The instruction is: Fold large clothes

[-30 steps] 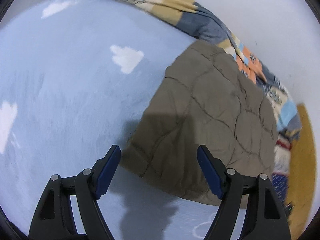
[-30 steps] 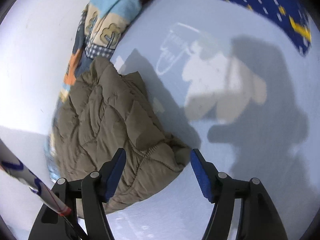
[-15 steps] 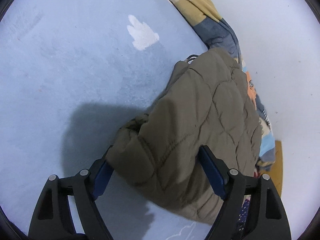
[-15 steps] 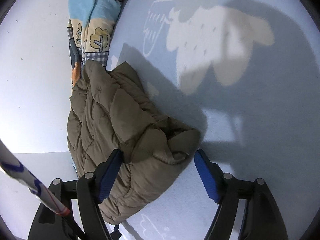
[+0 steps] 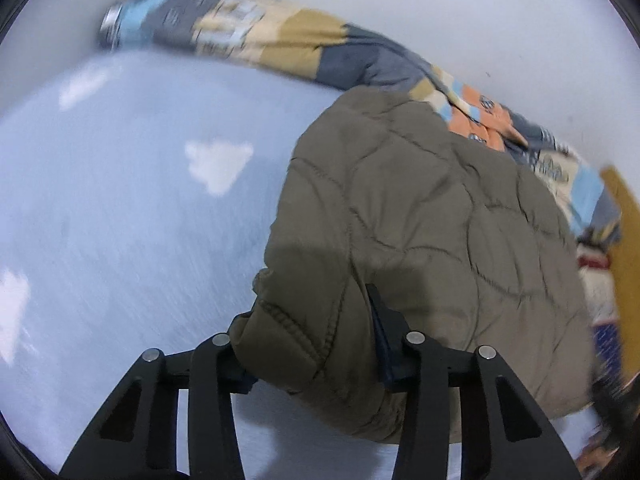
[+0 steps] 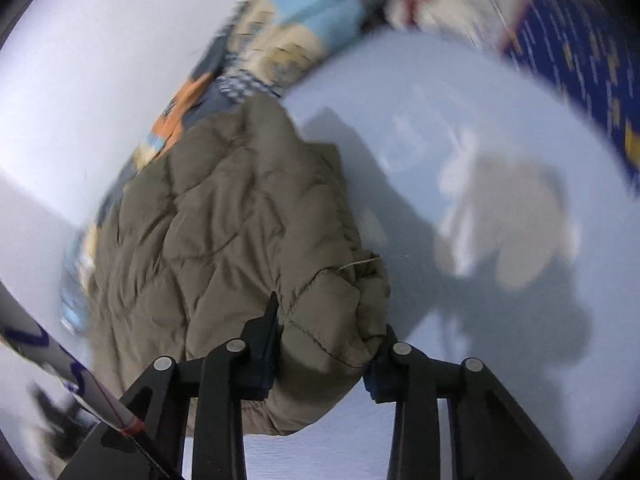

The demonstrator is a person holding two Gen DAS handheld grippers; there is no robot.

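Observation:
An olive-brown quilted jacket lies bunched on a pale blue bed sheet printed with white clouds. In the left wrist view my left gripper has its jaws closing on the jacket's near corner, and both pads press into the padded cloth. The right wrist view shows the same jacket from its other end. There my right gripper is also closing, its pads squeezing a thick fold of the hem. Both views are blurred by motion.
A patchwork blanket in blue, tan and orange runs along the white wall behind the jacket. A dark blue patterned cloth lies at the bed's far end. A white rod with blue marks crosses the right view's lower left.
Both grippers were open around the jacket's corners half a second ago; their jaws have now closed onto the cloth. Both views have rolled and the corners look lifted.

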